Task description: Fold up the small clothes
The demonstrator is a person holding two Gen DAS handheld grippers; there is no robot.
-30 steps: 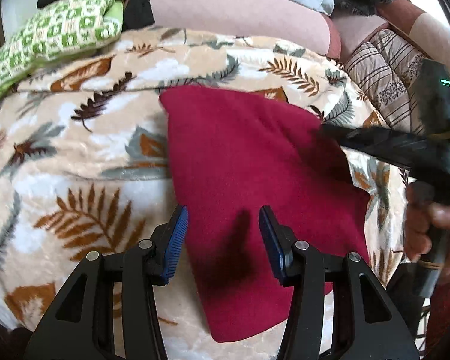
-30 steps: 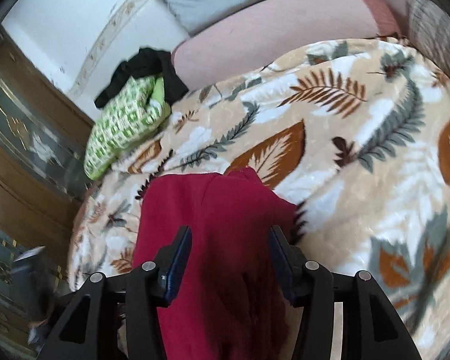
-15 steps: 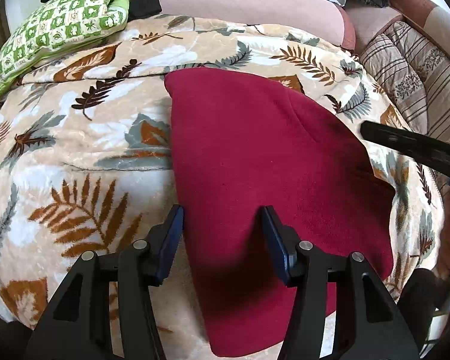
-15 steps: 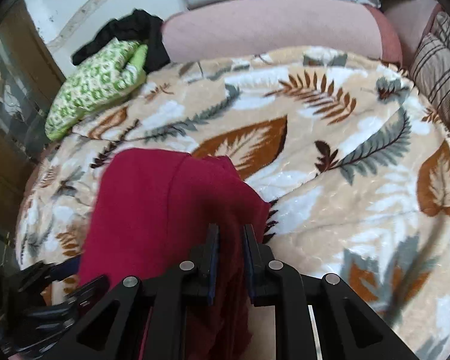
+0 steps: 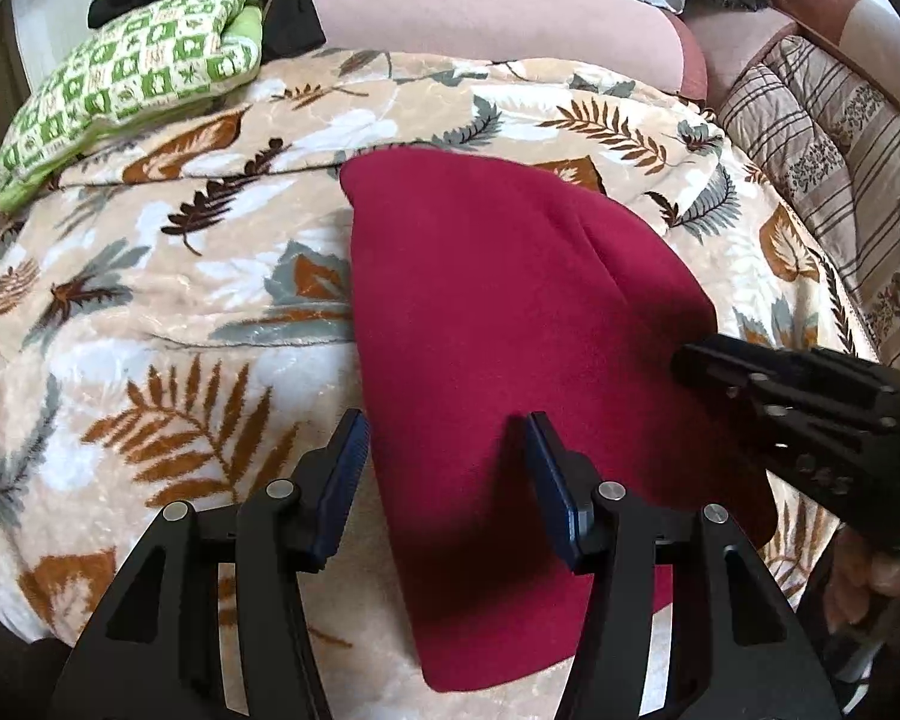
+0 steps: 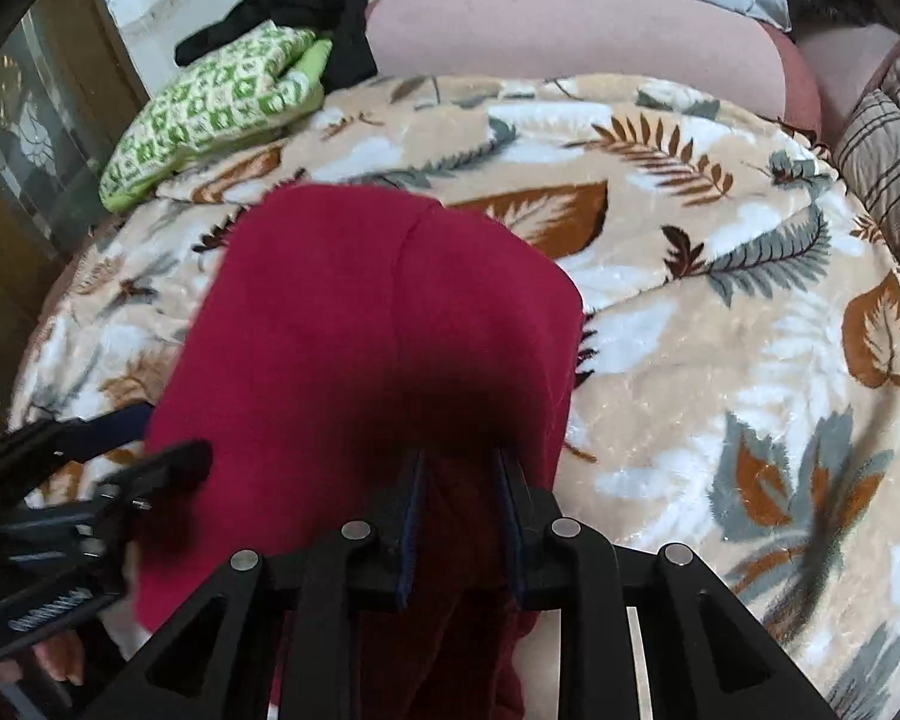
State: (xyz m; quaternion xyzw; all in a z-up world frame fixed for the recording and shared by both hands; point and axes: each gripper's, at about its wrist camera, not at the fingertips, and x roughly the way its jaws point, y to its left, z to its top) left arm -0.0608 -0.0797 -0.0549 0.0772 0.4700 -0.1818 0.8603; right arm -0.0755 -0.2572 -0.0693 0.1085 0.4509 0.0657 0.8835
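Red fleece garment lies spread on leaf-print blanket, one side folded over along a seam. Right gripper: fingers nearly closed, pinching the garment's near edge. Left gripper: fingers wide apart, hovering over the garment's left edge, holding nothing. Green patterned cushion at blanket's far left.

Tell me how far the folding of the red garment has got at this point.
Partly done: the red garment lies doubled on the leaf-print blanket, one fold line visible. In hand: the right tongs pinch its near edge; the left tongs hover open. Further folds look left.
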